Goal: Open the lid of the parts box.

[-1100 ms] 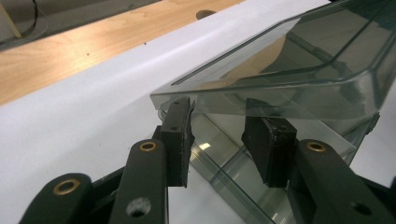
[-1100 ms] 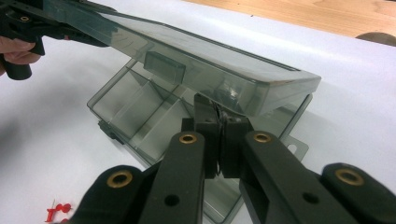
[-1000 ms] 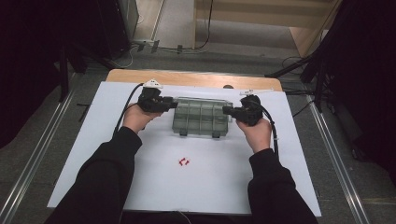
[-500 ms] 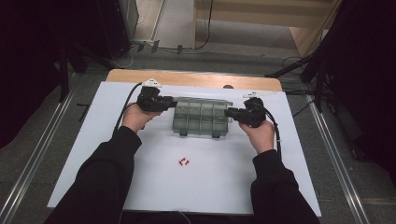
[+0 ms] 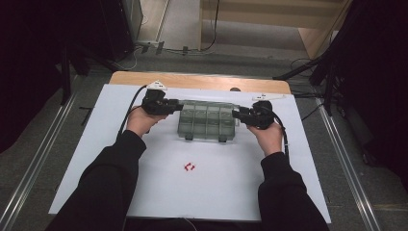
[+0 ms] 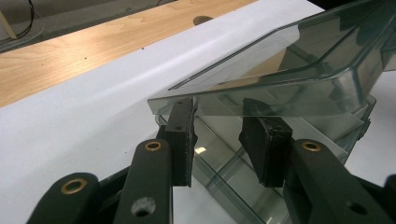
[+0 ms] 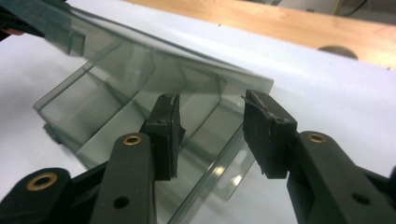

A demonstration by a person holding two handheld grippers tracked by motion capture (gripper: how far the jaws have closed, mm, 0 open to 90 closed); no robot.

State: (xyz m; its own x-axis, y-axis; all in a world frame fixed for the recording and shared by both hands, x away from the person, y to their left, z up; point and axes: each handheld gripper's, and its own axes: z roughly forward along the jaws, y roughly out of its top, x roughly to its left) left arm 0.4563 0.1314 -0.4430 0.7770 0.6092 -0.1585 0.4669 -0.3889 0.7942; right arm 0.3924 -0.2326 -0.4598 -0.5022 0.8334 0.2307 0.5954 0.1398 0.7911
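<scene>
A clear plastic compartment box (image 5: 207,120) lies at the middle of the white mat, with its lid (image 6: 280,70) tilted up off the base. My left gripper (image 5: 179,106) is at the box's left end. Its jaws stand apart under the lid's short edge (image 6: 219,135) and clamp nothing. My right gripper (image 5: 235,114) is at the right end. Its jaws have just been opening, and they stand apart (image 7: 212,121) just short of the lid's edge (image 7: 140,56), with nothing pressed between the pads. Inside the box the compartments (image 7: 116,121) look bare.
Small red pieces (image 5: 189,167) lie on the white mat (image 5: 144,192) in front of the box. The wooden table edge (image 5: 192,81) with a round hole (image 7: 338,50) runs behind the mat. Black frames and cables flank the table.
The right hand has shifted slightly to the right at the box's end. The left hand and the box have stayed put.
</scene>
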